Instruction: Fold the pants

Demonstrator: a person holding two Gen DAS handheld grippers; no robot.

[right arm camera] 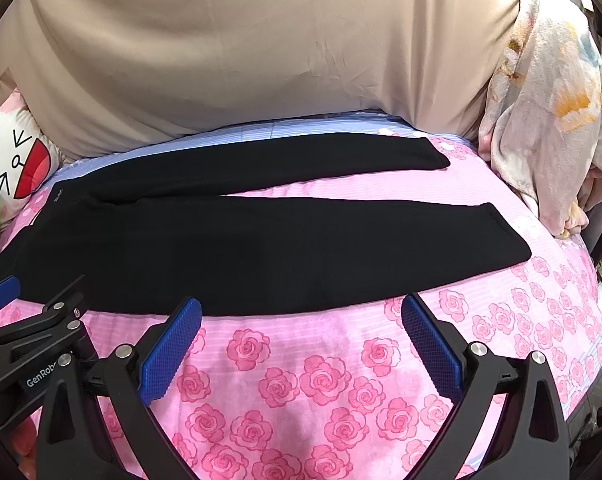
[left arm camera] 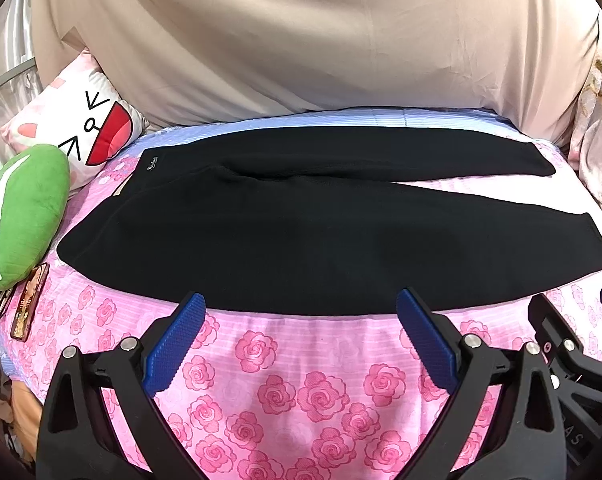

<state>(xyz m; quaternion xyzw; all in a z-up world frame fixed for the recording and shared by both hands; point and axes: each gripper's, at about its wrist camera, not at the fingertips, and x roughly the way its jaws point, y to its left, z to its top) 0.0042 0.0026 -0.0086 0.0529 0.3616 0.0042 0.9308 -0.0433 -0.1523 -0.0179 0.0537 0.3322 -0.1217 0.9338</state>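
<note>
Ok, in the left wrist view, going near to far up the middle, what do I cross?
Left gripper, jaws open → rose-print sheet → near pant leg → far pant leg → beige cover.

Both wrist cams low over bed (left arm camera: 285, 396), facing headboard-ward, side by side, sharing pants (right arm camera: 261, 248).

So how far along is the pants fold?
Done: the black knit pants lie flat on the pink rose-print bedsheet, legs apart. In hand: nothing; left tool and right tool hover open at the near edge. Left: every fold.
</note>
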